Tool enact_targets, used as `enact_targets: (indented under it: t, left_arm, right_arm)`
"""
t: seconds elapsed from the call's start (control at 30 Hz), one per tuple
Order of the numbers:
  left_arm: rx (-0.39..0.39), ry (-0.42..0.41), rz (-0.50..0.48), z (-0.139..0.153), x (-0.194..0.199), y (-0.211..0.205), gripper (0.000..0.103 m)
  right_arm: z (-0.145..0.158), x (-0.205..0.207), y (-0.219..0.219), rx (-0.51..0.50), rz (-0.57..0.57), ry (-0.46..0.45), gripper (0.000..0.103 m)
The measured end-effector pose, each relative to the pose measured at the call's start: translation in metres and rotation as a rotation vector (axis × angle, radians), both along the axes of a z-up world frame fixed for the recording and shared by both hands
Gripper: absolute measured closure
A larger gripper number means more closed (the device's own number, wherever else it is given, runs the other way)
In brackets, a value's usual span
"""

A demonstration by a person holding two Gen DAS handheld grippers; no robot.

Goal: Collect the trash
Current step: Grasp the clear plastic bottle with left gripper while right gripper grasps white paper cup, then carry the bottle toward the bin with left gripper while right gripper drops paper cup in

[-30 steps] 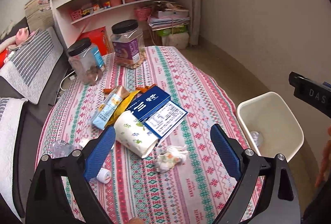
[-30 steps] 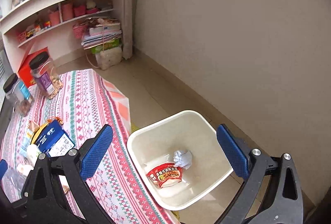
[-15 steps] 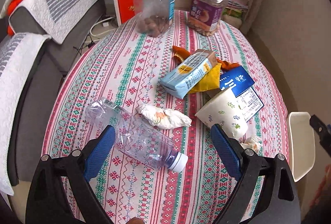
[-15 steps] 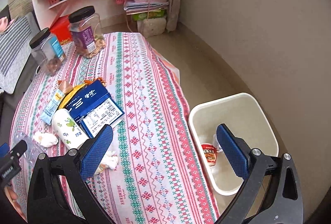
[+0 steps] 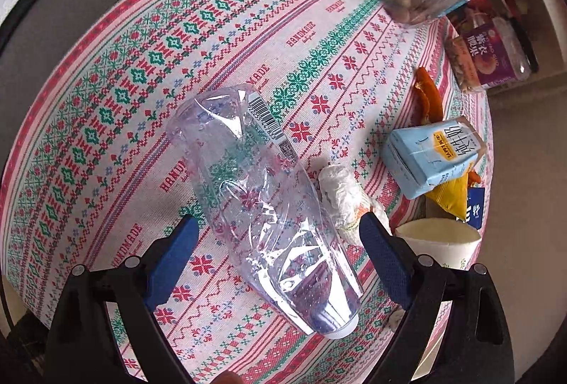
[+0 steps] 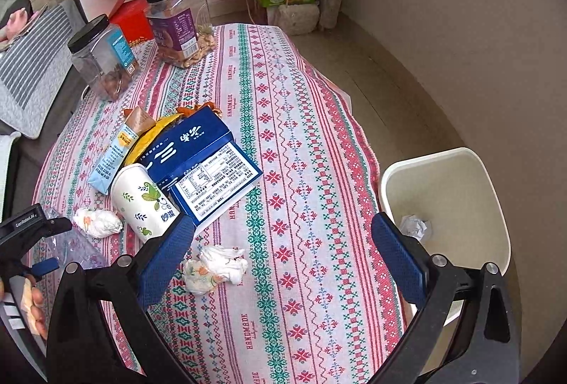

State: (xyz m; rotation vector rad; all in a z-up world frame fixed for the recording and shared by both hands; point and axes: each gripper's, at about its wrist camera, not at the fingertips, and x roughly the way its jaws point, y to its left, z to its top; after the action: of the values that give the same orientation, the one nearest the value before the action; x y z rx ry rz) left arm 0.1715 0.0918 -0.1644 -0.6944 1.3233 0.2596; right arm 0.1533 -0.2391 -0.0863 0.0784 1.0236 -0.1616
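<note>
A crushed clear plastic bottle [image 5: 262,207] lies on the patterned tablecloth [image 5: 149,72], cap end towards the camera. My left gripper [image 5: 278,222] points down over it with the bottle between the jaws; they are closing, and a gap shows between each pad and the plastic. A crumpled tissue [image 5: 342,196] lies against the bottle by the right finger. My right gripper [image 6: 283,222] hangs open above the cloth, holding nothing. Another tissue wad [image 6: 212,267] lies just inside its left finger. The white bin [image 6: 436,153] stands on the floor to the right with crumpled paper [image 6: 414,228] inside.
A paper cup [image 6: 145,203], a dark blue box [image 6: 202,164], a light blue carton [image 6: 113,157], a yellow wrapper [image 5: 450,199] and orange peel [image 5: 428,97] are piled mid-table. Two black-lidded jars [image 6: 102,61] [image 6: 180,22] stand at the far end. Shelves and a sofa lie beyond.
My left gripper swung left, dropped and rolled until the bottle lies between its fingers. My right gripper moved from above the bin back over the table.
</note>
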Motion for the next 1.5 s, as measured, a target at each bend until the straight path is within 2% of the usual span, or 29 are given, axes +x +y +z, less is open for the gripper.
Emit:
enact_targets:
  t: [0.13, 0.17, 0.27, 0.37, 0.5, 0.7, 0.9, 1.03, 1.17, 1.27, 1.5]
  left_arm:
    - [-0.029, 0.012, -0.004, -0.011, 0.005, -0.001, 0.027]
    - [-0.023, -0.002, -0.014, -0.009, 0.005, -0.001, 0.034]
    - [-0.054, -0.041, -0.077, -0.002, 0.007, -0.004, 0.04]
    - [-0.012, -0.069, -0.132, 0.01, 0.003, -0.009, 0.042]
    - [0.008, -0.121, -0.189, 0.032, -0.004, -0.009, 0.043]
    - [0.106, -0.215, -0.261, 0.067, -0.021, -0.006, 0.043]
    - [0.156, -0.244, -0.307, 0.074, -0.024, -0.003, 0.043]
    - [0.182, -0.257, -0.316, 0.079, -0.023, -0.005, 0.043]
    - [0.2, -0.273, -0.32, 0.084, -0.026, -0.005, 0.043]
    - [0.205, -0.283, -0.321, 0.086, -0.027, -0.006, 0.043]
    - [0.211, -0.322, -0.33, 0.093, -0.029, -0.012, 0.043]
  right_arm:
    - [-0.006, 0.006, 0.011, 0.026, 0.08, -0.006, 0.007]
    - [-0.008, 0.008, 0.015, 0.034, 0.1, -0.004, 0.007]
    - [-0.016, 0.014, 0.029, 0.021, 0.158, 0.003, 0.007]
    - [-0.024, 0.02, 0.046, -0.009, 0.237, 0.01, 0.007]
    - [-0.036, 0.028, 0.067, -0.039, 0.329, 0.031, 0.007]
    - [-0.048, 0.042, 0.089, 0.015, 0.369, 0.06, 0.008]
    - [-0.056, 0.053, 0.109, 0.053, 0.378, 0.097, 0.022]
    - [-0.065, 0.057, 0.118, 0.086, 0.391, 0.144, 0.039]
    - [-0.063, 0.055, 0.125, 0.102, 0.409, 0.143, 0.05]
    - [-0.058, 0.049, 0.128, 0.116, 0.428, 0.133, 0.054]
    - [-0.028, 0.035, 0.129, 0.099, 0.458, 0.044, 0.055]
